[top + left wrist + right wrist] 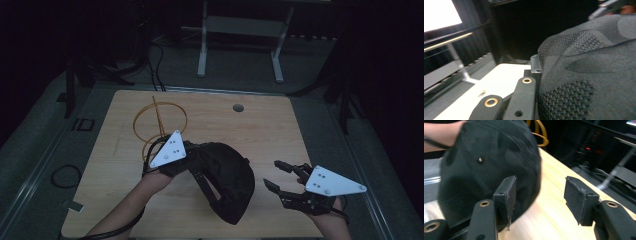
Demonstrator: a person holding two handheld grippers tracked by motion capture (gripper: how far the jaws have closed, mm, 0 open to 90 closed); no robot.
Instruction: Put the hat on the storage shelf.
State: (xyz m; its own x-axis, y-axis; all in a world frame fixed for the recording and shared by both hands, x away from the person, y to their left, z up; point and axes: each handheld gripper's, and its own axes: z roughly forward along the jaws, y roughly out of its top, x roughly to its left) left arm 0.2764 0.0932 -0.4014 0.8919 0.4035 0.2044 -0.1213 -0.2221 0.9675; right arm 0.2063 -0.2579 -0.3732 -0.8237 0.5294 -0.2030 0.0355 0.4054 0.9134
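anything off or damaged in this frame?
Right gripper finger pad looks frayed and ragged along its edge. Otherwise nothing: the black cap is held up off the table by the left gripper.

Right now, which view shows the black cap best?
The high view: the black cap shows whole on the wooden table, with the left gripper at its edge and the right gripper open beside it. The right gripper view shows its crown blurred; the left gripper view shows its knit fabric close up.

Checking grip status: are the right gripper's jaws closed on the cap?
No: the right gripper stands open beside the black cap, with bare table between its jaws.
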